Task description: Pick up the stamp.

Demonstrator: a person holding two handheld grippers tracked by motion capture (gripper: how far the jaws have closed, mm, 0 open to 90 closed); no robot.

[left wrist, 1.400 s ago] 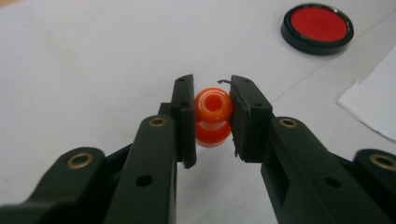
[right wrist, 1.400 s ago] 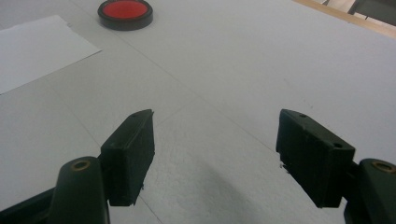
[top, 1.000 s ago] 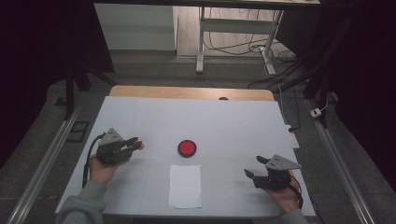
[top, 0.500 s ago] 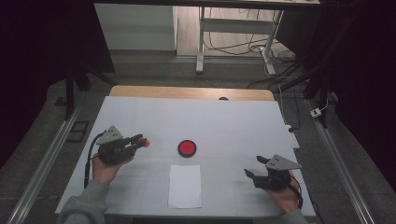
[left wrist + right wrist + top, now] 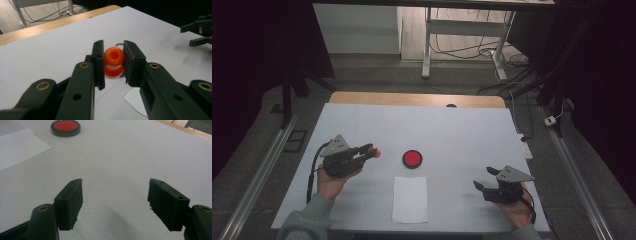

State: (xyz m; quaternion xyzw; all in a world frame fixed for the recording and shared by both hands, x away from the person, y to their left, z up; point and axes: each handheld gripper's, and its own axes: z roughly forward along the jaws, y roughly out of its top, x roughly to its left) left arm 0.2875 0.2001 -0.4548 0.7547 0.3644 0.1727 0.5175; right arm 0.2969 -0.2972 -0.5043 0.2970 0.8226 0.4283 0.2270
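The left gripper (image 5: 114, 63) clamps a glossy orange, ring-shaped piece (image 5: 114, 63) between its matte black jaws above the smooth white table (image 5: 462, 135), while the right gripper (image 5: 113, 203) gapes empty beyond a round red disc (image 5: 412, 159) and paper sheet (image 5: 410, 199).

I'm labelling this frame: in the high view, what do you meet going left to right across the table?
Left gripper shut on an orange piece → red disc → right gripper, jaws open.
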